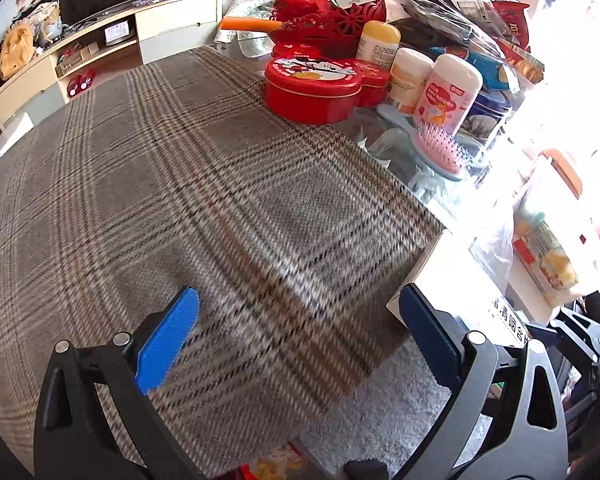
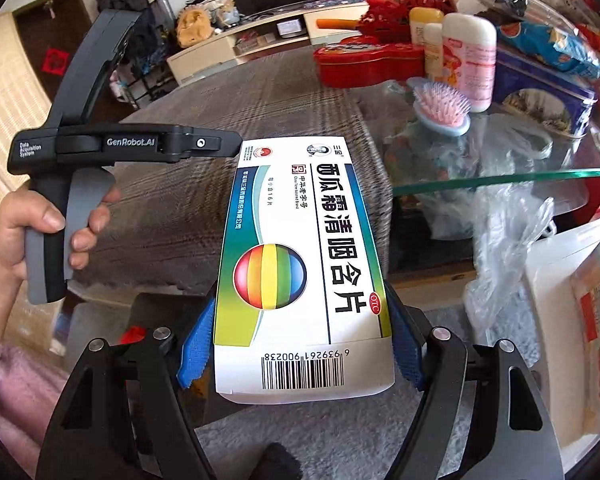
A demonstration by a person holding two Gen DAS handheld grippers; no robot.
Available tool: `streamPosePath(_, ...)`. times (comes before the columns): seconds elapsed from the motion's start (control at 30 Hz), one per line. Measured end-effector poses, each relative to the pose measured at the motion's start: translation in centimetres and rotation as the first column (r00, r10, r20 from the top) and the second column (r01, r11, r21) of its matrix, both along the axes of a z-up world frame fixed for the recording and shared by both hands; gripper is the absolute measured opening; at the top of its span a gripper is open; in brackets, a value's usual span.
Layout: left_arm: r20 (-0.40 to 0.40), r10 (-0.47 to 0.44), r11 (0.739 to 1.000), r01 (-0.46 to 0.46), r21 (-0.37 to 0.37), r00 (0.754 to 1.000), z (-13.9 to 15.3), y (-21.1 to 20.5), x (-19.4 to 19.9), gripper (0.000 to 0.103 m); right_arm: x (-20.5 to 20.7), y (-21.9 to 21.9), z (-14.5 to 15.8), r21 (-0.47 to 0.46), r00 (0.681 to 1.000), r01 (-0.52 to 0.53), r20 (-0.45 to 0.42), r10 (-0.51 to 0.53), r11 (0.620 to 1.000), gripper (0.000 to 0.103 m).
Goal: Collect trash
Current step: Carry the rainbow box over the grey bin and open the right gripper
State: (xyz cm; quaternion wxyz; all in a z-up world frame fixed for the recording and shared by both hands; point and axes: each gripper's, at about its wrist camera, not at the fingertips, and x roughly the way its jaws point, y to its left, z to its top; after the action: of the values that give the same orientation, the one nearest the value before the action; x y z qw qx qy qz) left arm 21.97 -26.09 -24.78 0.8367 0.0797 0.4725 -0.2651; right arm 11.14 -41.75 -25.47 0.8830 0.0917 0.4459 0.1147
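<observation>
Slip risk: the right tool (image 2: 300,344) grips the medicine box (image 2: 300,264) only at its near, barcode end, so most of the carton juts forward unsupported; a quick swing could, in my judgement, pivot it out of the pads.
Crush risk: the carton looks like thin card, so harder squeezing may buckle its sides rather than secure it.
Collision risk: the far end of the box sits close to the left tool's body in the right wrist view; bringing the 2 tools nearer could knock the carton askew.
Clutter risk: the hairbrush (image 2: 444,106), the bottles (image 2: 470,60) and the red tin (image 2: 364,64) crowd the far side of the glass surface (image 2: 500,178), so a wide sweep that way may topple them.
Right tool: jaws wide apart but closed on the box, both blue pads pressing its long sides.
Left tool (image 1: 300,340): jaws wide open, nothing between them, hanging above the plaid cloth (image 1: 180,160).
Box location: held in the air above the edge of the cloth-covered surface, its printed face up.
Bin: no trash container is identifiable in either view.
</observation>
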Motion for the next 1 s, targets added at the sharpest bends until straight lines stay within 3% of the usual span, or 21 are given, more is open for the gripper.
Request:
streamPosePath(0.27,0.022,0.127,0.991,-0.127,0.044,0.992,1.1,8.8,-4.8,0.093,-2.5,3.6,0.8,-0.033,0.996,-0.078,-0.053,0.077,0.996,0.076)
streamPosePath(0.37,0.009,0.168,0.984,-0.168,0.052,0.986,1.3,12.1,-7.0,0.082,-3.2,6.4,1.4,-0.035,0.989,-0.127,-0.080,0.124,0.991,0.076)
streamPosePath(0.47,-0.008,0.204,0.978,-0.204,0.036,0.979,1.3,15.6,-9.6,0.071,-4.1,9.1,1.7,-0.010,0.980,-0.164,-0.118,0.161,0.986,0.076)
streamPosePath(0.63,0.013,0.281,0.960,-0.281,-0.024,0.960,2.2,21.2,-13.4,0.071,-6.2,13.4,1.3,0.015,0.950,-0.245,-0.198,0.243,0.969,0.076)
streamPosePath(0.77,0.012,0.325,0.944,-0.323,-0.065,0.946,2.3,24.4,-15.1,0.071,-7.3,17.1,-1.3,-0.007,0.912,-0.295,-0.299,0.280,0.955,0.076)
streamPosePath(0.87,0.006,0.329,0.941,-0.327,-0.082,0.944,2.2,25.7,-15.8,0.071,-6.6,18.9,-5.0,0.028,0.882,-0.264,-0.397,0.253,0.964,0.076)
streamPosePath(1.0,-0.007,0.320,0.942,-0.319,-0.103,0.947,2.0,26.1,-15.7,0.076,-4.8,20.9,-8.5,0.033,0.870,-0.218,-0.446,0.209,0.975,0.076)
